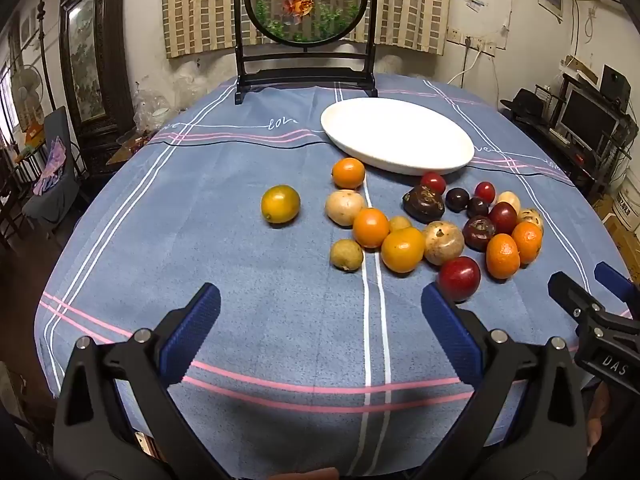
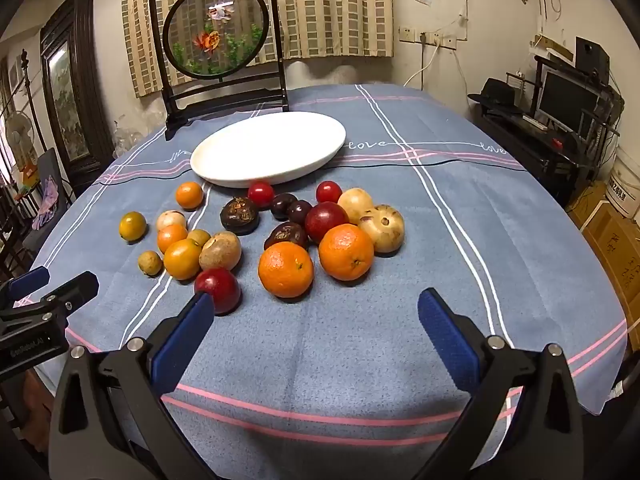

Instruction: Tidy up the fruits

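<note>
**Fruit loose beside a bare plate, both grippers wide**

The left gripper and right gripper hover over the near edge of the tabletop, jaws spread wide with nothing between them. The fruits, oranges, red and dark plums and pale brown ones, lie scattered on the blue cloth just in front of the white plate. One yellow-green fruit sits apart on the left. A fish screen stands behind the plate.
</note>
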Action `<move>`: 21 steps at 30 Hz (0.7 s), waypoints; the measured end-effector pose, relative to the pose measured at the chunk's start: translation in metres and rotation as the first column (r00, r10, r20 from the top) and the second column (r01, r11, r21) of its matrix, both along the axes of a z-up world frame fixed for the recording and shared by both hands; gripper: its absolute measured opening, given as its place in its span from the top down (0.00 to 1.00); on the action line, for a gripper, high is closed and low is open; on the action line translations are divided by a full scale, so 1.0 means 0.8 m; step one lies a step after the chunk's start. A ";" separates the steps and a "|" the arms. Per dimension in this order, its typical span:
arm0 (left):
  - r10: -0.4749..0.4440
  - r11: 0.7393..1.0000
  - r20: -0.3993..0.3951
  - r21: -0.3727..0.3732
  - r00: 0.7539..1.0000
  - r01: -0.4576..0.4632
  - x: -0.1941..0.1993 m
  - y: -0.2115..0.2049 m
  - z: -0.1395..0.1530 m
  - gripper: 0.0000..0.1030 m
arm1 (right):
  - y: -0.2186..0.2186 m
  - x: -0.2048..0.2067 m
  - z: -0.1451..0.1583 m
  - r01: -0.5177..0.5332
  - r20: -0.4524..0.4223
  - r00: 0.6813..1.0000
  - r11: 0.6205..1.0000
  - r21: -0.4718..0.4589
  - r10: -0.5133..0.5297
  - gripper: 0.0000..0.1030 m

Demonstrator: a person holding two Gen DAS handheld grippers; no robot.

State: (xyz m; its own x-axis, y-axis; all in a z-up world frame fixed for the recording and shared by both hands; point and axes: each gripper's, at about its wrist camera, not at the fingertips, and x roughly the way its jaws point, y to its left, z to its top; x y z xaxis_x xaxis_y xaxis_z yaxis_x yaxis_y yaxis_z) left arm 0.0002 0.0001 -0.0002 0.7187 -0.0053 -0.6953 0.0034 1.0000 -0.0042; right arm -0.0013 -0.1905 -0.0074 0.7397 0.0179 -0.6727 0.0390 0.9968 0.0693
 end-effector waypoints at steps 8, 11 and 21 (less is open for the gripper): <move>0.005 1.000 -0.009 0.000 1.000 -0.005 -0.002 0.005 -0.004 0.02 | 0.001 0.000 -0.001 -0.001 -0.007 1.000 1.000 -0.004 0.001 0.01; 0.010 1.000 -0.021 -0.017 1.000 -0.010 0.008 0.007 -0.005 0.02 | -0.001 0.000 -0.001 0.000 -0.008 1.000 1.000 -0.004 0.000 0.01; 0.017 1.000 -0.023 -0.013 1.000 -0.017 0.003 0.006 -0.009 0.02 | 0.003 0.001 -0.001 0.001 -0.010 1.000 1.000 -0.007 -0.002 0.01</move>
